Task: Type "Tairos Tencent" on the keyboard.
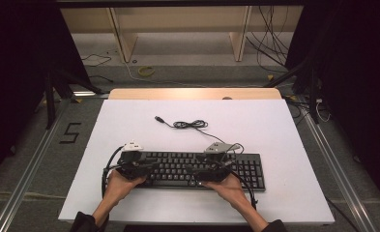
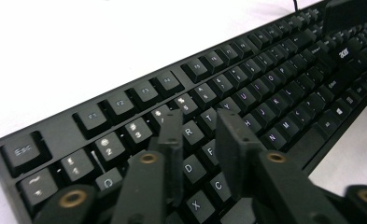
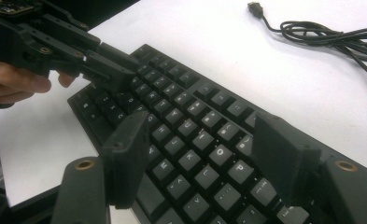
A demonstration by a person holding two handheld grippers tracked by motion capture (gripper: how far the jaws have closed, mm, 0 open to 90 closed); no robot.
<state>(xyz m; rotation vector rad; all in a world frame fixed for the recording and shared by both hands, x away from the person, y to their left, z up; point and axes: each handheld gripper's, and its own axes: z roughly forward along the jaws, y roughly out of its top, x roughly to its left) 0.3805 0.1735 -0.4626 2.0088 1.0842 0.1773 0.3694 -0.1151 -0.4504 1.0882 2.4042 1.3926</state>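
Keyboard (image 1: 197, 169), black, lying flat on the white desk (image 1: 129, 125), towards the near edge, long side running left to right. Left gripper (image 1: 151, 166) over the left half of the keys, held by the left hand (image 1: 122, 183); fingers (image 2: 172, 135) narrowly apart, poised just above the letter rows around R and F, tips close to the keycaps, contact impossible to tell. Right gripper (image 1: 202, 170) over the middle-right part of the keys, held by the right hand (image 1: 228, 188); fingers (image 3: 125, 154) spread wide, hovering above the O and P area, gripping nothing. Both grippers pointed inward, tips near each other across the middle of the keyboard. Keyboard cable (image 1: 190, 124) bunched in a loose coil on the desk farther off, beyond the keyboard, with its USB plug (image 1: 158, 118) lying free at the far left end of the coil.
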